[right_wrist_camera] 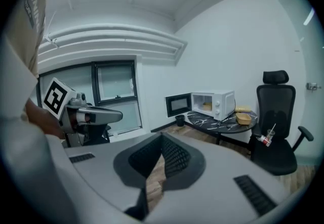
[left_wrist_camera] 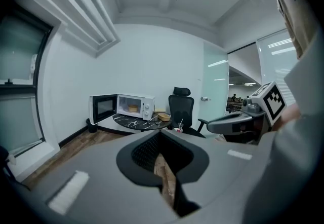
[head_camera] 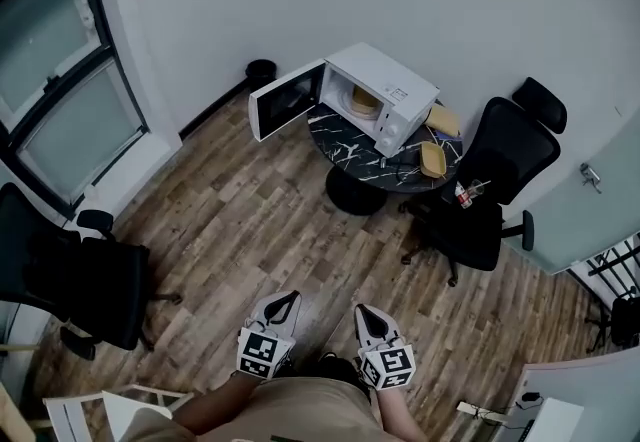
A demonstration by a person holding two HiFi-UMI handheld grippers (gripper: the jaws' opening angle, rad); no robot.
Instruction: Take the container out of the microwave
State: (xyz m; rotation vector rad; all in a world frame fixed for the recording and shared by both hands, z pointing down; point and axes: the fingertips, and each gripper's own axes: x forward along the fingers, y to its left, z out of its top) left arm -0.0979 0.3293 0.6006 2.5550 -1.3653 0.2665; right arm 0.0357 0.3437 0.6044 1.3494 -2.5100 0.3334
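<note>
A white microwave [head_camera: 385, 95] stands on a round black marble table [head_camera: 345, 142] across the room, its door [head_camera: 285, 100] swung open to the left. Inside sits a tan container [head_camera: 362, 102], also seen small in the left gripper view [left_wrist_camera: 132, 109] and the right gripper view [right_wrist_camera: 207, 106]. My left gripper [head_camera: 288, 300] and right gripper [head_camera: 367, 314] are held low and close to my body, far from the table. Each one's jaws meet with nothing between them. The left gripper [left_wrist_camera: 161, 139] and right gripper [right_wrist_camera: 161, 143] both point toward the microwave.
Two more tan containers [head_camera: 433, 159] lie on the table right of the microwave. A black office chair [head_camera: 492, 180] stands behind the table with a small bottle [head_camera: 461, 195] on it. Another black chair [head_camera: 85, 285] is at the left, and a black bin [head_camera: 262, 70] by the wall.
</note>
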